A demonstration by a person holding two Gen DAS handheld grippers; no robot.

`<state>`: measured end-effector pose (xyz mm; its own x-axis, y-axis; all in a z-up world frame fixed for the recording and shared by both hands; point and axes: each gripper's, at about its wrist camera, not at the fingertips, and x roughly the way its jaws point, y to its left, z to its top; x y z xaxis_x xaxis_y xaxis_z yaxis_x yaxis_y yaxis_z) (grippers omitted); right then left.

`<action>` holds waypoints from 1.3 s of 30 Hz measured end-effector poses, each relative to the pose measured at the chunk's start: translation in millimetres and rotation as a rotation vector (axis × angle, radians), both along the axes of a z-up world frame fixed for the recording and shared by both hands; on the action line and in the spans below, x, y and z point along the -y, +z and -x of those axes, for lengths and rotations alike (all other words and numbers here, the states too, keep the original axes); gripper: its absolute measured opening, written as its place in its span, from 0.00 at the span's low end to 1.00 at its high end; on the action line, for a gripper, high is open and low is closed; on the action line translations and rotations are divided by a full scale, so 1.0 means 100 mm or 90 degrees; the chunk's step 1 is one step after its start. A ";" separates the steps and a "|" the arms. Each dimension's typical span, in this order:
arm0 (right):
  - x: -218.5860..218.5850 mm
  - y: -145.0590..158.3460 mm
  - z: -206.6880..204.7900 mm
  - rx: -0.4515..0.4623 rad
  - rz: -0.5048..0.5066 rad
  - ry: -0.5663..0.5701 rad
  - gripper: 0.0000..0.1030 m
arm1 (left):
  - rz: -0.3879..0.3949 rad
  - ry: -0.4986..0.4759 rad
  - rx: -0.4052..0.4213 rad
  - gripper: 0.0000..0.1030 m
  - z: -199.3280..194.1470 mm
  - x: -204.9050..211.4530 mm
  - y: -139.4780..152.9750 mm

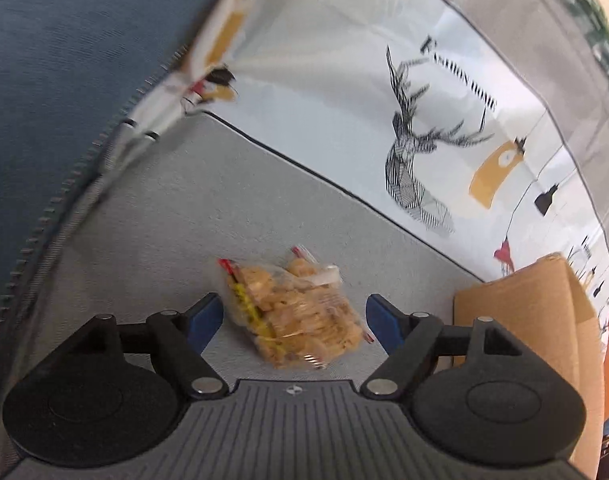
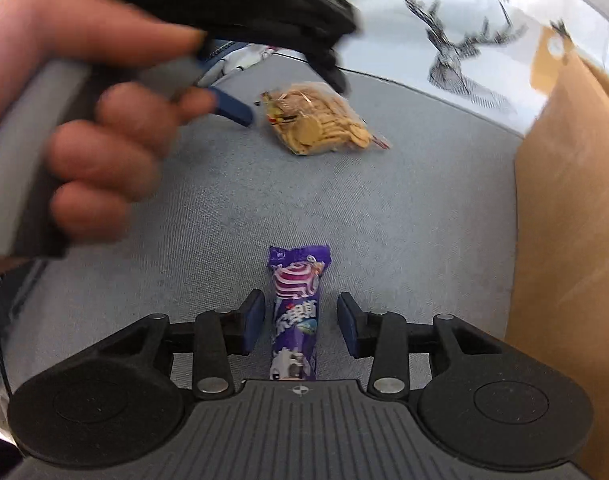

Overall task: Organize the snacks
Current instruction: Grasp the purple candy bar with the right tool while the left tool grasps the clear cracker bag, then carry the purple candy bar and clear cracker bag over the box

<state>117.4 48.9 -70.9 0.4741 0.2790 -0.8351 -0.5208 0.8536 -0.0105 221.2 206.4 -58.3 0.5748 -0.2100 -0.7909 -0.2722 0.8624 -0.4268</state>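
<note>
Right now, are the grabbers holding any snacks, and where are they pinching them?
Nothing is held. The left gripper is open around the bag of crackers, and the right gripper is open around the purple snack pack; neither is pinching.

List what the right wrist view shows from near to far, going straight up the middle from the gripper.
Right gripper → purple snack pack between its open fingers → bare grey surface → cracker bag → deer-print cloth.
</note>
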 end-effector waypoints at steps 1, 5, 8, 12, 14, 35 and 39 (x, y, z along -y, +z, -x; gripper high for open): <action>0.00 0.00 -0.01 0.001 0.000 0.002 0.41 | -0.010 -0.008 -0.005 0.80 -0.03 0.06 -0.01; 0.02 0.03 -0.01 -0.005 -0.011 -0.001 0.25 | -0.067 -0.040 -0.004 0.58 -0.08 0.24 0.01; 0.05 0.05 -0.01 -0.006 -0.020 -0.015 0.25 | -0.079 -0.042 0.013 0.51 -0.02 0.26 0.07; 0.16 0.19 0.02 0.009 -0.056 -0.036 0.25 | -0.087 -0.018 0.046 0.50 0.21 0.21 0.26; 0.23 0.32 0.08 0.030 -0.081 -0.038 0.25 | -0.083 0.001 0.062 0.50 0.37 0.18 0.37; 1.55 1.64 1.16 0.280 -0.259 -0.023 0.25 | -0.108 0.040 0.194 0.51 1.89 0.58 1.31; 1.72 1.60 1.17 0.286 -0.246 -0.041 0.25 | -0.092 0.034 0.201 0.51 1.85 0.75 1.35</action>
<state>0.3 -123.5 88.6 0.7832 0.4823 -0.3924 -0.4849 0.8688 0.1001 36.6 131.7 77.0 0.8028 -0.0729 -0.5918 -0.1920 0.9081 -0.3722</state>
